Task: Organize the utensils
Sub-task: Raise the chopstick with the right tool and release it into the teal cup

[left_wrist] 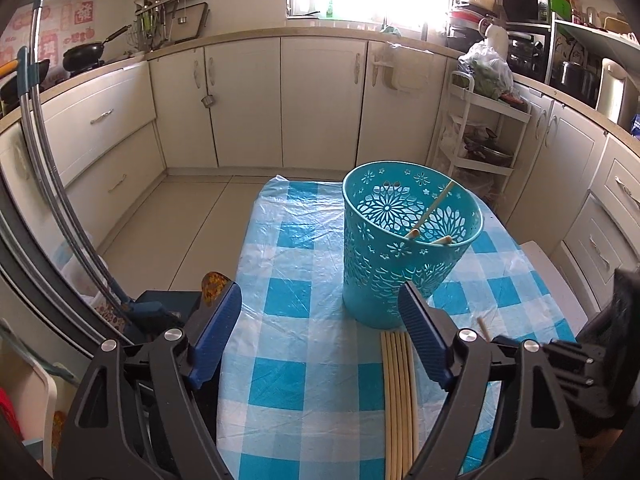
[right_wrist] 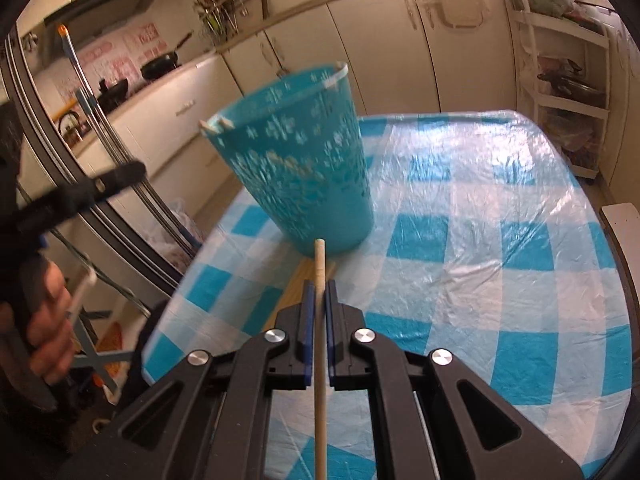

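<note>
The left gripper (left_wrist: 320,312) has its blue-padded jaws standing wide apart with nothing between them, hovering over the bench (left_wrist: 288,360), which is covered in a blue-and-white checked cloth under clear plastic film. Just ahead of it and a little to the right stands the turquoise plastic basket with flower-shaped cut-outs (left_wrist: 404,256), upright, with two pale wooden chopsticks (left_wrist: 430,216) leaning inside it, their ends resting against the near rim. A row of pale wooden chopsticks (left_wrist: 400,400) lies side by side on the cloth below the gripper's right jaw, their far ends just short of the basket's base. Further right, the right gripper (right_wrist: 319,292) is clamped tight on a single pale wooden chopstick (right_wrist: 320,264) — the stick runs straight along between the pads and its tip pokes out ahead, pointing at the foot of the basket, which is blurred in this view. Pink wall stickers beside the hob carry characters too small to read.
</note>
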Motion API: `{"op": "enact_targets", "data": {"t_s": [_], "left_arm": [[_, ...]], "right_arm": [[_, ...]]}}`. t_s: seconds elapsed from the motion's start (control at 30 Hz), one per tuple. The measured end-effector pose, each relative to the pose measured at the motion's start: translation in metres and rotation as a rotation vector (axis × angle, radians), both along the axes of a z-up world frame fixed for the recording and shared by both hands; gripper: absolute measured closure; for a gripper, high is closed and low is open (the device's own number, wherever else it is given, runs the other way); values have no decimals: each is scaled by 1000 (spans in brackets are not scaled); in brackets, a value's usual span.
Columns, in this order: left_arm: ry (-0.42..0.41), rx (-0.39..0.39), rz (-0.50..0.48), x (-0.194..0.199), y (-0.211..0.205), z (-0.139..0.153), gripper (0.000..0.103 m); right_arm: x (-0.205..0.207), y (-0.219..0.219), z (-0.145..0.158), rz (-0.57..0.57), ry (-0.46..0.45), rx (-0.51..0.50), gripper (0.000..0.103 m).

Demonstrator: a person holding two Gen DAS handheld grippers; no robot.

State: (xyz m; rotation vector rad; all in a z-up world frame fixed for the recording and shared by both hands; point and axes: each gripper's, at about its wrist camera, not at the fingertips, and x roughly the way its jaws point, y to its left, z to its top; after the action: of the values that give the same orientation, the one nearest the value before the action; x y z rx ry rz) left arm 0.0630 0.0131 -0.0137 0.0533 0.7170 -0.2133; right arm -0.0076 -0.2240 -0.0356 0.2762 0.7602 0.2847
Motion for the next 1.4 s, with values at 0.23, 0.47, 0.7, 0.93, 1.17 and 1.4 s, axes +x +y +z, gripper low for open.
{"op": "enact_targets", "data": {"t_s": [0.23, 0.47, 0.7, 0.93, 1.17, 1.4], "left_arm": [[0, 3, -1, -3, 0, 0, 22], [-2, 18, 24, -6, 0, -1, 19], [16, -1, 35, -1, 3, -4, 19], [29, 0, 47, 6, 8, -12, 19], [68, -22, 58, 16, 13, -25, 19], [95, -58, 65, 19, 17, -30, 19]], "right_arm": [[0, 2, 42, 32, -104, 122, 97], [20, 1, 108, 36, -308, 243, 97], [63, 3, 154, -48, -496, 302, 97], [110, 3, 140, -181, -543, 281, 97], [131, 13, 99, -228, -473, 180, 97], [121, 21, 86, -204, -459, 114, 96]]}}
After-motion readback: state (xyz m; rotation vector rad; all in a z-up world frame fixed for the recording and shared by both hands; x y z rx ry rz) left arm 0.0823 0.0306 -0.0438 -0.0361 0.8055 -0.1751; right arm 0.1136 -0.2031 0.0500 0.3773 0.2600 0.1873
